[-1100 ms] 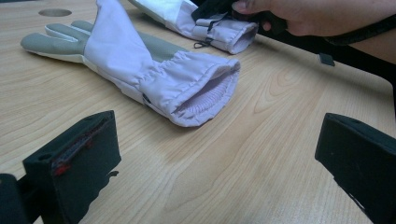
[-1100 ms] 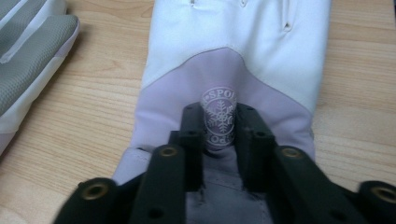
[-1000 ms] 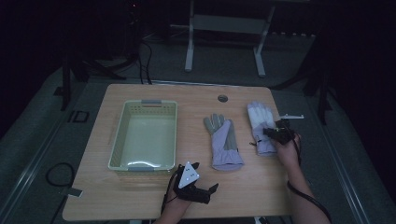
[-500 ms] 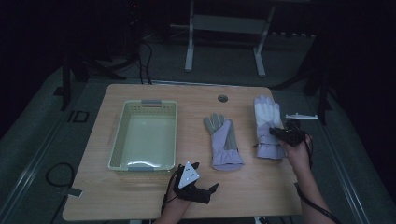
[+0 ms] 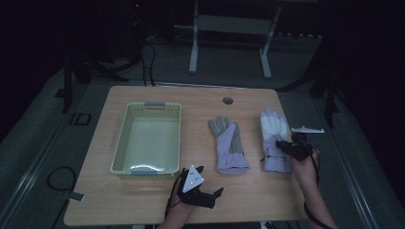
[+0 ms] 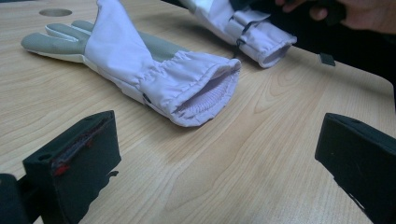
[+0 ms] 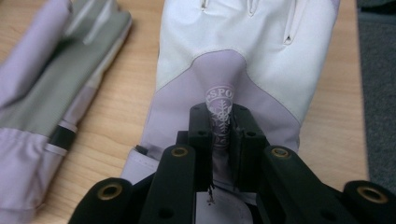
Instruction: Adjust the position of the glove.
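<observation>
Left tool (image 5: 203, 191): nearest, at the worktop's front edge, held in the left hand (image 5: 177, 213). Its jaws stand wide apart with nothing between them, resting low over the bare wood, pointed toward the nearer glove's cuff.
Right tool (image 5: 285, 148): at the right, held in the right hand (image 5: 305, 164). Its jaws are pressed together on a raised fold of fabric on the back of the right glove, near the cuff, over a round printed emblem.
Worktop (image 5: 248, 200): pale wood, with a small round hole near its far edge.
Basket (image 5: 123, 148): pale green, empty, on the left half, long side running front to back.
Middle glove (image 5: 227, 143): lilac with grey fingers, lying flat, cuff open toward the front, fingers pointing away.
Right glove (image 5: 274, 131): lilac with white fingers, lying beside the middle one and apart from it, near the right edge.
Floor beyond: dark, with a metal frame and cables.
</observation>
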The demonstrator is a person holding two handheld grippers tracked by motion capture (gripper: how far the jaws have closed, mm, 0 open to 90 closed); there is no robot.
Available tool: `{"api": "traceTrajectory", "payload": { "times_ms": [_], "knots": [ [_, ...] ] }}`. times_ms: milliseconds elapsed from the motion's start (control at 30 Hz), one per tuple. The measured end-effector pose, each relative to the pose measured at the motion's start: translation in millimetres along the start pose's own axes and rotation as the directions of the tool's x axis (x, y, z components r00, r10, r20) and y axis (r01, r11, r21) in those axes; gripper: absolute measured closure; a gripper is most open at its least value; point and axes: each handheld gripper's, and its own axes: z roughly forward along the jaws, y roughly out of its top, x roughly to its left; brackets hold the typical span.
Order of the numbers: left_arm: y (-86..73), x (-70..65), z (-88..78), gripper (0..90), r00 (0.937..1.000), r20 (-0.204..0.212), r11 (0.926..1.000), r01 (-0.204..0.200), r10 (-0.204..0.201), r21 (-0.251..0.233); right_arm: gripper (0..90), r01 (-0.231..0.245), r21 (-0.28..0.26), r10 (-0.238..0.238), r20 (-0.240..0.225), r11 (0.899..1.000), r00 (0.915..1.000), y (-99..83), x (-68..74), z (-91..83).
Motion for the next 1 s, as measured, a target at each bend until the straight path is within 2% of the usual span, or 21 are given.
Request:
{"api": "traceTrajectory", "payload": {
  "times_ms": [133,400,533,633,667,767,900,1000],
  "knots": [
    [0.0,0.1,-0.1,0.1,1.0000,0.000,1.0000,-0.002,0.002,0.002,79.9,-0.005,0.031,0.005,0.011,1.000,0.9999,-7.5,1.9,16.2],
    [0.0,0.2,-0.2,0.1,1.0000,0.001,1.0000,-0.003,0.003,0.003,76.1,-0.005,0.029,0.004,0.017,1.000,0.9998,-13.0,2.0,24.5],
    [0.0,0.2,-0.3,0.1,1.0000,0.001,1.0000,-0.003,0.003,0.003,66.9,0.013,0.011,-0.014,0.008,1.000,0.9999,-11.3,1.0,21.4],
    [0.0,0.2,-0.2,0.1,1.0000,0.001,1.0000,-0.003,0.003,0.003,61.4,0.031,-0.008,-0.031,-0.022,1.000,0.9993,-7.9,1.0,15.9],
    [0.0,0.2,-0.2,0.1,1.0000,0.002,1.0000,-0.003,0.003,0.003,58.5,0.047,0.002,-0.047,-0.016,0.999,0.9987,-7.4,1.0,18.0],
    [0.0,0.1,-0.1,0.1,1.0000,0.002,1.0000,-0.001,0.001,0.001,55.1,0.048,0.004,-0.048,-0.011,0.999,0.9988,-8.3,-0.6,22.3],
    [0.0,0.1,-0.3,0.1,1.0000,0.001,1.0000,-0.005,0.005,0.004,56.5,0.046,0.013,-0.046,-0.013,0.999,0.9989,-15.1,-4.1,32.2],
    [0.0,-0.1,-0.2,0.1,1.0000,0.000,1.0000,-0.004,0.004,0.005,64.3,0.050,0.006,-0.050,-0.030,0.999,0.9983,-18.8,-5.1,34.4]
  ]
}}
